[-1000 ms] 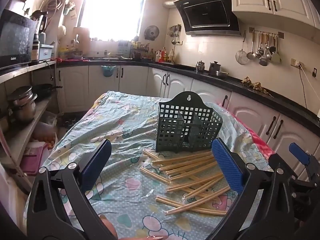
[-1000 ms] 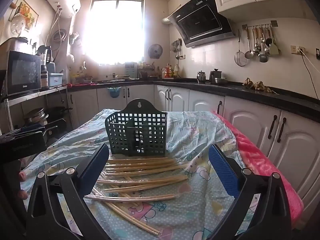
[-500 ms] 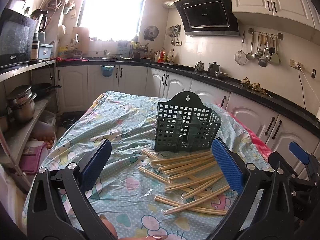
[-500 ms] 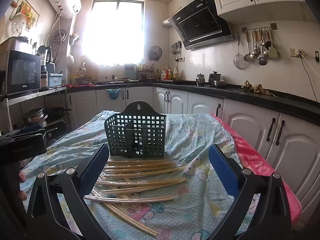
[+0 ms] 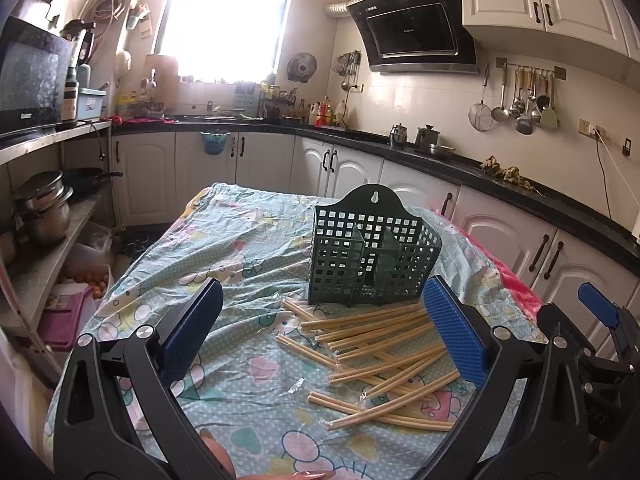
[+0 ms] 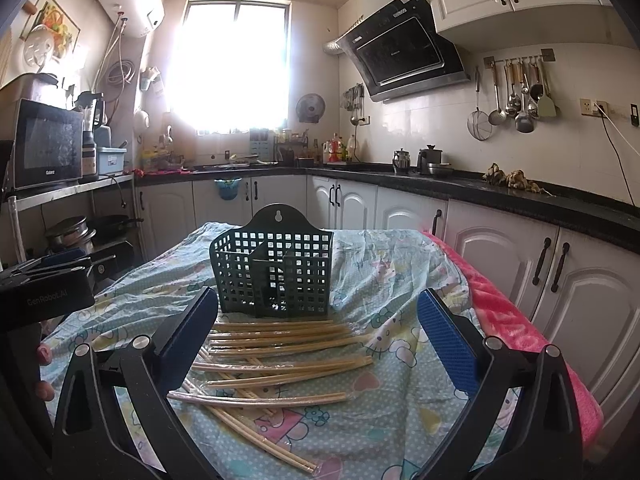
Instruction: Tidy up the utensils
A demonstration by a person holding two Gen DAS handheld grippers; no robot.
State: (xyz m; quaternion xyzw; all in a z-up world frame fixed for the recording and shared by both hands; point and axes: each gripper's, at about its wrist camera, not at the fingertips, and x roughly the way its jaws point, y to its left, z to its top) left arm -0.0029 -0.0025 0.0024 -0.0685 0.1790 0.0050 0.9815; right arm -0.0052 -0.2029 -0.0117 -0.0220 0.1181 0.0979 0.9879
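A dark green perforated utensil basket (image 5: 370,252) stands upright on the table; it also shows in the right wrist view (image 6: 274,270). Several wrapped pairs of wooden chopsticks (image 5: 372,352) lie scattered on the cloth just in front of it, seen too in the right wrist view (image 6: 276,354). My left gripper (image 5: 322,334) is open and empty, held above the table short of the chopsticks. My right gripper (image 6: 318,338) is open and empty, held over the chopstick pile. The right gripper's body shows at the left view's right edge (image 5: 600,344).
The table carries a pale blue cartoon cloth (image 5: 224,264) over a pink blanket (image 6: 516,332). White cabinets with a dark counter (image 6: 520,196) run behind and right. Shelves with pots (image 5: 44,204) stand at the left.
Both grippers have drifted slightly; the basket and chopsticks sit a little lower in the right view. Nothing was taken hold of.
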